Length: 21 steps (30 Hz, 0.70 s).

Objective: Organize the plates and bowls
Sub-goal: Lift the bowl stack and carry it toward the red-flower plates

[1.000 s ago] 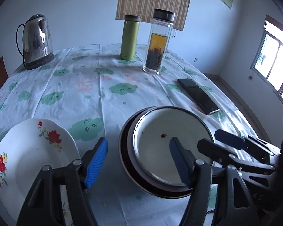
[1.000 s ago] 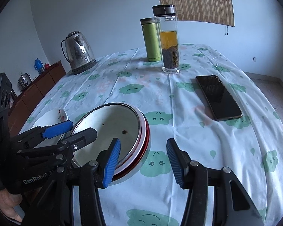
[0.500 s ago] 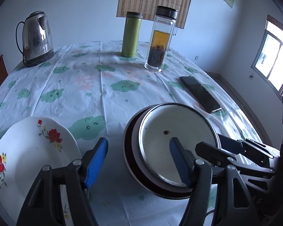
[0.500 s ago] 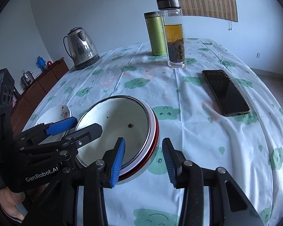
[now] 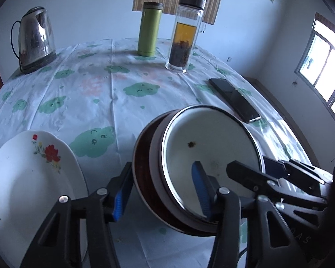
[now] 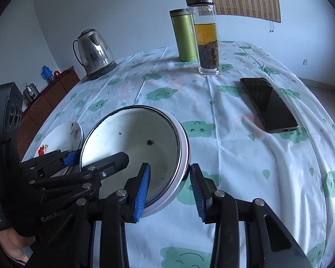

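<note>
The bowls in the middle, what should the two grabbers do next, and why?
Probably finish squeezing, then lift together. The left gripper and the right gripper each straddle the rim of the stacked bowls on opposite sides, one finger inside and one outside. Both sets of jaws have just been closing, but a firm pinch isn't clear yet. The flowered plate sits beside the stack.

right gripper [image 6: 168, 192] straddling near rim of stacked bowls [image 6: 131, 147], jaws just been closing | left gripper [image 6: 93, 159] on far rim | floral plate [image 6: 62, 139] behind | phone [image 6: 270, 105] off right on tablecloth [image 6: 245, 156]
</note>
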### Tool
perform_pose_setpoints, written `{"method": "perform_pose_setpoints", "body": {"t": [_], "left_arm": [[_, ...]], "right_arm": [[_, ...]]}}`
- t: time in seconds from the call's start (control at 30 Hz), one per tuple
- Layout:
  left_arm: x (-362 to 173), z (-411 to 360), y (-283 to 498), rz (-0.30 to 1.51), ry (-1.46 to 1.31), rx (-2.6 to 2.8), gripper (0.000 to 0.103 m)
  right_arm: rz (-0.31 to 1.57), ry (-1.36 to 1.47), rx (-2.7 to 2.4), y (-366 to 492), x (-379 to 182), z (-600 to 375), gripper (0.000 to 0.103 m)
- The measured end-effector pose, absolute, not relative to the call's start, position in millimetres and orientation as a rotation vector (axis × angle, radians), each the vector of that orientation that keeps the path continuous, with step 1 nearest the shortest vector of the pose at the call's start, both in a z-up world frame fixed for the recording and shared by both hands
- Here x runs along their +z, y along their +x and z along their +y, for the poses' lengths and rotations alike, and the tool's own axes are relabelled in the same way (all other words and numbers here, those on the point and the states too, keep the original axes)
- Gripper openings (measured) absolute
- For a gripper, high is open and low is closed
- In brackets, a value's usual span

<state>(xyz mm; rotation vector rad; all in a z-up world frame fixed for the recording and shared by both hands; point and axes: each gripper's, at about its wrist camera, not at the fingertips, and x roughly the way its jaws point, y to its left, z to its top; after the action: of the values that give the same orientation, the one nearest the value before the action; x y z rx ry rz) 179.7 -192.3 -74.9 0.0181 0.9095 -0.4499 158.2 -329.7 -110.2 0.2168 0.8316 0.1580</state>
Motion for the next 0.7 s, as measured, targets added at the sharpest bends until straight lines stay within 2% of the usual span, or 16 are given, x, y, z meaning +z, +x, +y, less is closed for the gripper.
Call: {"method": "perform_pose_setpoints", "body": {"t": [0.7], "left_arm": [[-67, -192, 172, 0.853, 0.056, -0.421, 0.052]], "right_arm": [[0.817, 0.204, 0.116, 161, -102, -329, 0.028]]}}
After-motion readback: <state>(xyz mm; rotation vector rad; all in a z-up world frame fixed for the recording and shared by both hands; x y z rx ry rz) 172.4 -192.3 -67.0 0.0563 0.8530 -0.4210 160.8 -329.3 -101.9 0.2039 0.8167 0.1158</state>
